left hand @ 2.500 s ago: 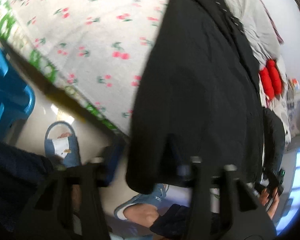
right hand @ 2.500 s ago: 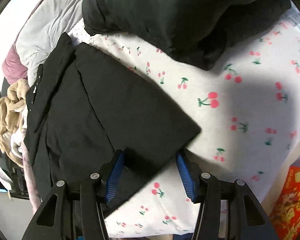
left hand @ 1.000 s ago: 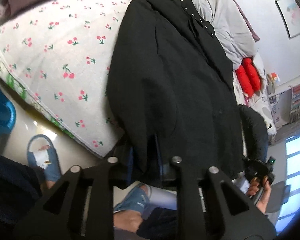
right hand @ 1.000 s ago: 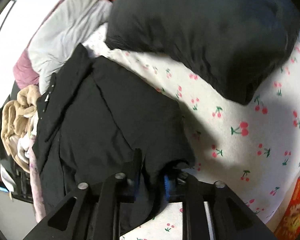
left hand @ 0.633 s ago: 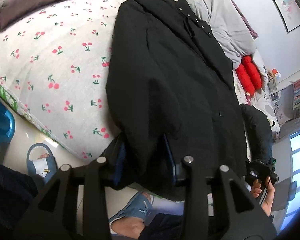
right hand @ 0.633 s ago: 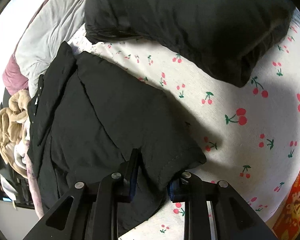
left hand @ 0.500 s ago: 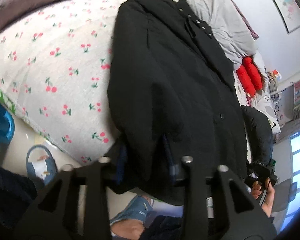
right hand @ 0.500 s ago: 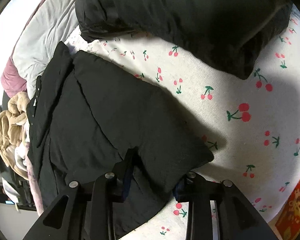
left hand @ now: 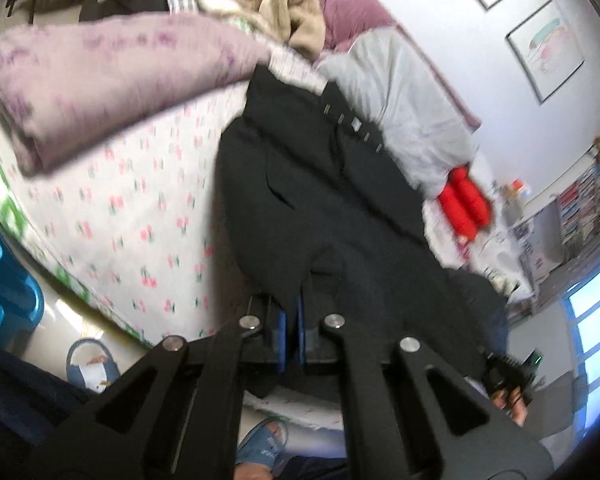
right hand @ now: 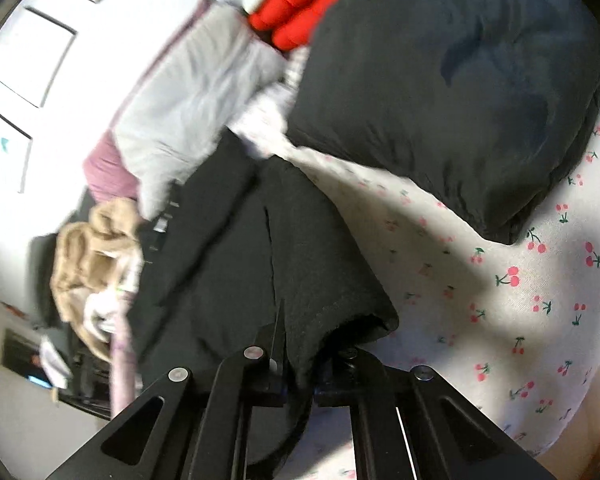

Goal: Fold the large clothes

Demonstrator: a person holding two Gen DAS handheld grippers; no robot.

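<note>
A large black coat lies lengthwise on a bed with a white cherry-print sheet. My left gripper is shut on the coat's bottom hem near its left corner, and the cloth bunches up above the blue pads. In the right wrist view the same coat runs away from me, and my right gripper is shut on the hem's other corner, which folds over in a thick roll. Both views are blurred by motion.
A purple folded quilt lies left of the coat. A grey duvet, a red roll and beige clothes lie at the far end. A black padded jacket sits on the sheet to the right. A blue stool stands on the floor.
Both grippers have closed on the coat's hem corners and lifted them; the views have swung up toward the far end of the bed and the hem cloth now bunches at the fingers.
</note>
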